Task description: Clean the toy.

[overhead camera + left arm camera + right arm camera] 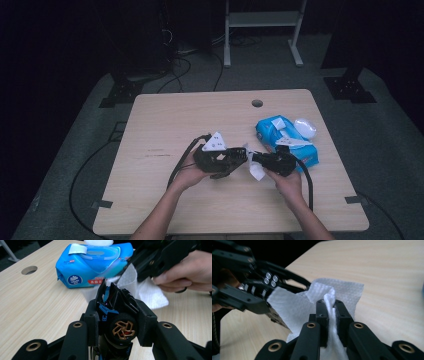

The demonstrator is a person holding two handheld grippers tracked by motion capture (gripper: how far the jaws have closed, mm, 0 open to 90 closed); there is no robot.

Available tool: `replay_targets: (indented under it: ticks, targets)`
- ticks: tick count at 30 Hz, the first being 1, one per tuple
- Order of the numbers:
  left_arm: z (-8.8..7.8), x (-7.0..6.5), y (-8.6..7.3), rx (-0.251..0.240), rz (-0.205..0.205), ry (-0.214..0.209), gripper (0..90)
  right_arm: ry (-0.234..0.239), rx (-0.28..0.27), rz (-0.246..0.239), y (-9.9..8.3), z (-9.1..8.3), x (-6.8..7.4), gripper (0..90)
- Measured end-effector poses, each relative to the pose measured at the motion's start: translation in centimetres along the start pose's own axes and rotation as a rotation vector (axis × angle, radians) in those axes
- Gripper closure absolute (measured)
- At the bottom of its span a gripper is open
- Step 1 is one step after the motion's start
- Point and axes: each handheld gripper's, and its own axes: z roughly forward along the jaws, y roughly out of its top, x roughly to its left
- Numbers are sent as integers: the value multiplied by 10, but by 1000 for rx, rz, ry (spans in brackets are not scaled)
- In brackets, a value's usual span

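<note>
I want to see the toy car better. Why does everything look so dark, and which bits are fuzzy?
High view: dim, dark room around the table. Left gripper view: toy car sharp, hand slightly blurred. Right gripper view: wipe clear, far tabletop soft.

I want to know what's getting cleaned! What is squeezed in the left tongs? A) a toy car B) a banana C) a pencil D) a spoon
A: in the left gripper view the left tongs are shut on a black and blue toy car with a bronze-spoked wheel, while the right tongs pinch a white wipe beside it.
</note>
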Motion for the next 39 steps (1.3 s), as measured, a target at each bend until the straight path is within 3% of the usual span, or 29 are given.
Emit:
replay_targets:
  ticks: [6,14,21,24,31,32,37,39]
  targets:
    - [4,-1,2,-10,1,-6,607,35,15,18,-2,6,3,836]
    - [5,-3,10,-86,-5,-21,604,45,-40,30,9,-16,2,840]
    - [5,-3,-1,-73,-16,-17,598,47,-55,25,11,-20,4,840]
    - [0,-1,-8,-77,-38,-18,597,43,-46,5,13,-17,8,840]
    - [-18,2,-24,-83,-72,-12,583,29,-22,-92,22,-6,31,840]
    - [-25,3,-30,-75,-82,-7,579,27,-13,-127,24,-1,39,840]
    - [-41,7,-45,-69,-106,-1,572,35,-2,-196,30,11,58,839]
    - [-44,7,-48,-62,-106,1,567,40,1,-199,30,13,61,840]
